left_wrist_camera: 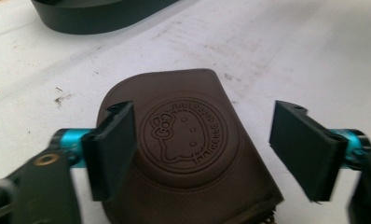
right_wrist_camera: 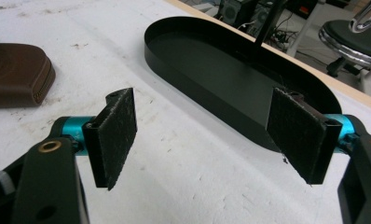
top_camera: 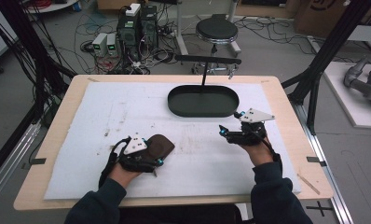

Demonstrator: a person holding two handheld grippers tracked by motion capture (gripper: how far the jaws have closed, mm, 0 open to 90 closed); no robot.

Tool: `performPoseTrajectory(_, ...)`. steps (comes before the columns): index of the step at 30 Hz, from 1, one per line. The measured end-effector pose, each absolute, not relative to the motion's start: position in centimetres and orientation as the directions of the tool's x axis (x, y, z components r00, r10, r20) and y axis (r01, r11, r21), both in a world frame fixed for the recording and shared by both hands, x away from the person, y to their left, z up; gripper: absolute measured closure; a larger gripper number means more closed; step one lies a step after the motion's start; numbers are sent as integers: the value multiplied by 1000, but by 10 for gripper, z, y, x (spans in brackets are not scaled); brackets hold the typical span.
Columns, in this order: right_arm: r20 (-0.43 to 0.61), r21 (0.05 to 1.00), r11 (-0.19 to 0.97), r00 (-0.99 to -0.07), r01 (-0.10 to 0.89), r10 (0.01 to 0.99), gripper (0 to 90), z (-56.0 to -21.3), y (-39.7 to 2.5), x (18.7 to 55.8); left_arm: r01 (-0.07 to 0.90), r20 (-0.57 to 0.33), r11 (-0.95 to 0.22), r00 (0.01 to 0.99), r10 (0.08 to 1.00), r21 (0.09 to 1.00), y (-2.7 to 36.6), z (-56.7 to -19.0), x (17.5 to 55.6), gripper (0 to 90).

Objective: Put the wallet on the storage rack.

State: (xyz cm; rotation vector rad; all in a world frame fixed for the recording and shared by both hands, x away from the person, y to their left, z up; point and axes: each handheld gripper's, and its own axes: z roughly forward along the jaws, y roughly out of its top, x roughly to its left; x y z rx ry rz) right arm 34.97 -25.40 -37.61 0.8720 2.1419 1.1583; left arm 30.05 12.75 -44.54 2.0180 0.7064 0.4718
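Nearest the person's edge of the bench [top_camera: 58, 140], on its white foam mat [top_camera: 104, 107], the brown leather pouch [left_wrist_camera: 183, 154] is seen lying flat, and the left hand-held gripper [top_camera: 144, 156] is set directly over it. In the left gripper view the jaws are spread wide, with one pad [left_wrist_camera: 111, 149] standing over the pouch's left edge and the other clear of its right edge; nothing is clamped between them, and whether the near pad touches the leather cannot be told. The pouch's long axis is judged to run straight away from this gripper, its rounded end pointing towards the far side of the mat and its zip end tucked below the jaws, so the jaws lie across its shorter width, which suits a closing grasp from where they stand. The embossed round emblem [left_wrist_camera: 186, 130] is found midway between the pads. Off to the side, and well apart from the pouch, the right hand-held gripper [top_camera: 230, 134] is held above bare mat, its jaws likewise wide open and empty. The left hand is therefore plainly the nearer to the pouch. Farther out, the black oval tray [top_camera: 176, 105] rests on the mat, lying ahead of the right gripper and at a diagonal from the pouch, with its length running across the bench. Beyond the bench, a round stool [top_camera: 216, 30] is visible on the floor.
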Motion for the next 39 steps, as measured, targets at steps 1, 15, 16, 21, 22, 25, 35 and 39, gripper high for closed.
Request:
performPoseTrajectory(1,-159,867,415,-636,275,755,250,-376,-255,349,285,75,-435,760,646,854,125,-447,300,191)
performPoseTrajectory(15,-148,875,395,-624,279,767,258,-375,-259,349,354,-9,-353,718,696,866,132,-447,305,293)
performPoseTrajectory(16,-145,876,393,-623,281,769,258,-375,-259,348,383,-72,-301,713,698,873,137,-446,307,302)
performPoseTrajectory(21,-143,876,392,-623,282,769,258,-376,-259,348,428,-183,-193,692,699,883,149,-444,312,346)
performPoseTrajectory(22,-147,875,395,-623,280,768,259,-376,-259,349,423,-189,-180,693,696,888,151,-443,312,426)
performPoseTrajectory(25,-153,875,396,-616,278,772,266,-375,-259,348,426,-210,-148,683,700,893,159,-441,313,478)
performPoseTrajectory(35,-169,875,403,-614,266,771,277,-375,-259,348,440,-283,-66,678,679,896,169,-437,317,616)
performPoseTrajectory(39,-164,877,398,-609,270,776,277,-374,-259,347,421,-290,-25,665,688,907,177,-430,321,665)
